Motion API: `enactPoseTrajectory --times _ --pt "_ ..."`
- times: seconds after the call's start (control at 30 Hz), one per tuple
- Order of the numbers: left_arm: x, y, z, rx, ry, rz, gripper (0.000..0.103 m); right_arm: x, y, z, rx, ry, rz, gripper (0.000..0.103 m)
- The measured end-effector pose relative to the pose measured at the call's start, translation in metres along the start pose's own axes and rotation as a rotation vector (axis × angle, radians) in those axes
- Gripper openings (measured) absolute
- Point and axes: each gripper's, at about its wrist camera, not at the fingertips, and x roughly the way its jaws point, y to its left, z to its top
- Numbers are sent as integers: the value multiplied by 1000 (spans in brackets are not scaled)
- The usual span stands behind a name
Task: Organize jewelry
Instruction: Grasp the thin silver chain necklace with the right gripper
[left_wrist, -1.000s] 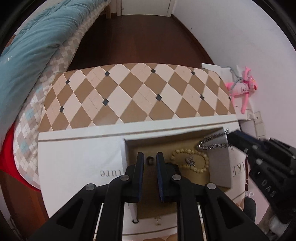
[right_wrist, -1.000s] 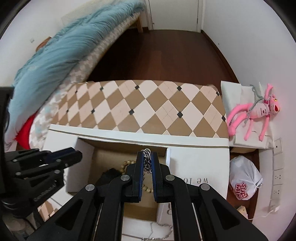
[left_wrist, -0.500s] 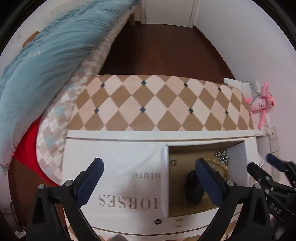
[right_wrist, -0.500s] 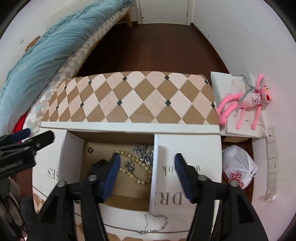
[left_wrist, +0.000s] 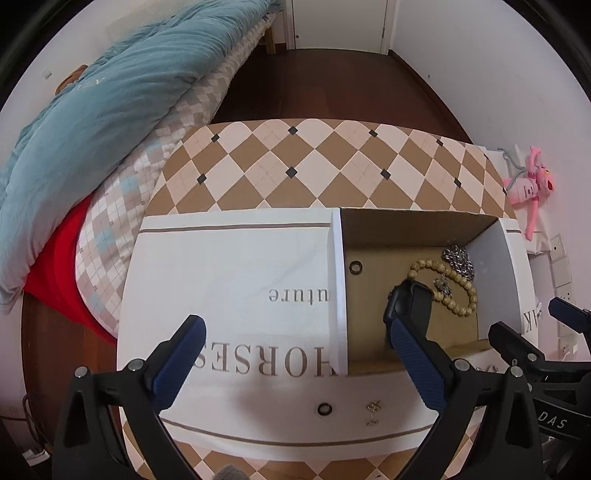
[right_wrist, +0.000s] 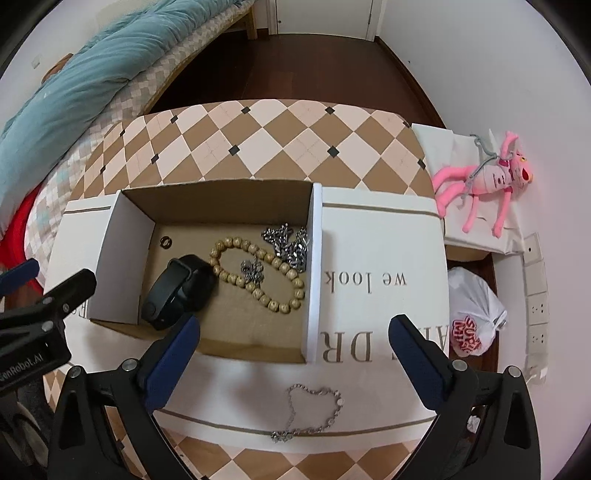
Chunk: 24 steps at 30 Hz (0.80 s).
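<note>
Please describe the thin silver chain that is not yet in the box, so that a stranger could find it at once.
Find the white cardboard box on the checkered table, with its open compartment holding the wooden bead bracelet. The thin silver chain lies on the near flap, outside the compartment. Unlike the chunky chain pile inside, it is fine and spread in an open loop.

Lettering I can read from my two wrists

The white box (left_wrist: 236, 280) shows "HORSES" and "uture" upside down, and "we look" plus "DR" on its right flap (right_wrist: 384, 280). My right gripper's body (left_wrist: 554, 421) reads "DAS", my left gripper's body (right_wrist: 26, 362) "enRobot.AI". The red print on the white bag (right_wrist: 474, 317) is too warped to read.
</note>
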Motion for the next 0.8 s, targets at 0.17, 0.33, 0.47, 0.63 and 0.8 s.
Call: enactPoseTrajectory --times 0.17,0.33,0.47,0.63,0.8 --pt "-26 0 -11 -6 -60 2 102 -18 -2 -10 19 -41 1 103" --pt "-56 -1 -26 -16 -128 37 102 -46 -6 -22 37 -112 -19 103" --pt "-74 -2 -35 -27 -153 22 102 -70 -12 -32 54 -169 -34 103" --pt "-98 -4 -46 -37 -190 16 102 -103 -16 -46 54 -243 -55 103" --pt "-127 -9 -56 -32 -244 16 102 -134 -19 -58 56 -303 -57 103"
